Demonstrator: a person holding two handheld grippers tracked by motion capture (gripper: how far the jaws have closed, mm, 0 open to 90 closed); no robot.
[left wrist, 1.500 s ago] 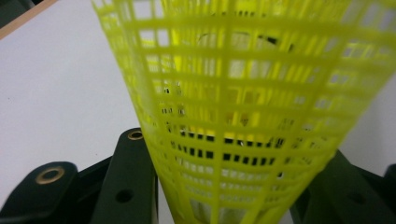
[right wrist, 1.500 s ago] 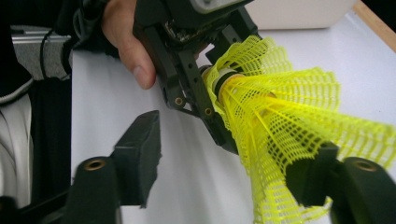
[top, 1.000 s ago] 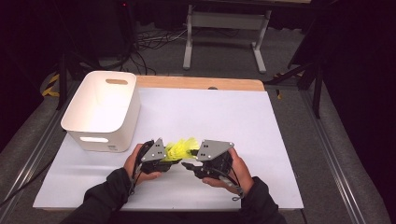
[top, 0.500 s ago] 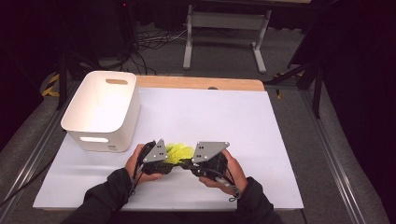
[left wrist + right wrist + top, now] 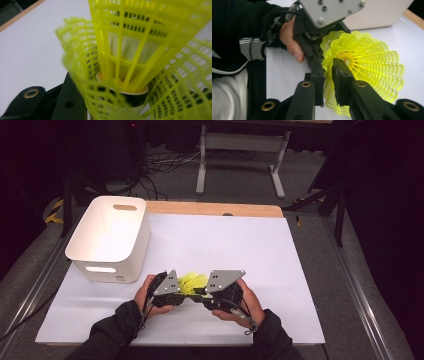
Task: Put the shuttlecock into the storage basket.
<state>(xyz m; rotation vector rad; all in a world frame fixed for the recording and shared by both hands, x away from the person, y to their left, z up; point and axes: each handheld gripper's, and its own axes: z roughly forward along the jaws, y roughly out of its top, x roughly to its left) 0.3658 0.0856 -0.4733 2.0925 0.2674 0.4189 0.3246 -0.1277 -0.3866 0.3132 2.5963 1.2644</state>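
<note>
Yellow plastic: shuttlecocks [image 5: 192, 281], nested one inside another, their mesh skirts latticed with a scalloped rim, held between the two grippers near the front edge of the table's white sheet [image 5: 280, 270].
Where: in the high view they sit just right of the white bin [image 5: 111, 239], between the person's two hands.
Axis and heading: in the right gripper view the long axis runs from the cork at the jaws out through the flared skirts [image 5: 367, 62], which open to the right and slightly toward the camera; in the left gripper view the cones [image 5: 140, 50] widen upward and toward the lens from a round cork base ringed in black.
Look: at least two skirts overlap, one seated inside the next; the mesh is blurred close to the left camera.
Left gripper [image 5: 318, 58]: jaws narrow, just been closing, reaching into the skirt side of the stack; whether the pads press cannot be told.
Right gripper [image 5: 328, 82]: jaws narrow, just been opening a little, with a skirt's yellow mesh wall between them and the pads against it.
Hands: left hand [image 5: 145, 295] and right hand [image 5: 247, 302] hold the gripper bodies low over the sheet.
</note>
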